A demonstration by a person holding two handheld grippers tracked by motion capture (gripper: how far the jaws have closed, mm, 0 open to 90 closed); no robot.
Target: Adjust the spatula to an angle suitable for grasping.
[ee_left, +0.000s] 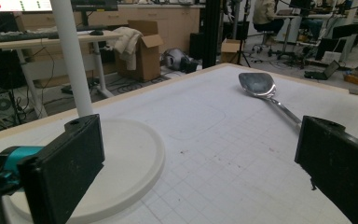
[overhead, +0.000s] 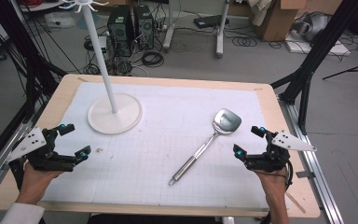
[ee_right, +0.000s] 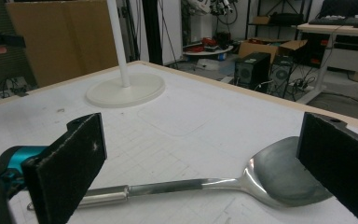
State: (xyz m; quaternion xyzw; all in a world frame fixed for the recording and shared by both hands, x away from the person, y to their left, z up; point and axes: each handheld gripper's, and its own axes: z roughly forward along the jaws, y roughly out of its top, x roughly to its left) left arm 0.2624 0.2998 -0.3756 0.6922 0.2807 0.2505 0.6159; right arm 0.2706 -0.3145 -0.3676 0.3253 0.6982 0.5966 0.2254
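A steel spatula lies flat on the white gridded mat, its blade toward the far right and its handle toward the near middle. My right gripper is open just right of the spatula, low over the mat; in the right gripper view the spatula lies across between its jaws. A white stand with a round base and tall pole rises at the far left. My left gripper is open near the left edge, in front of the stand base, holding nothing.
The mat covers a wooden table with black frame legs around it. Beyond the far edge, computer towers, cables and cardboard boxes sit on the floor. A small dark speck lies on the mat near my left gripper.
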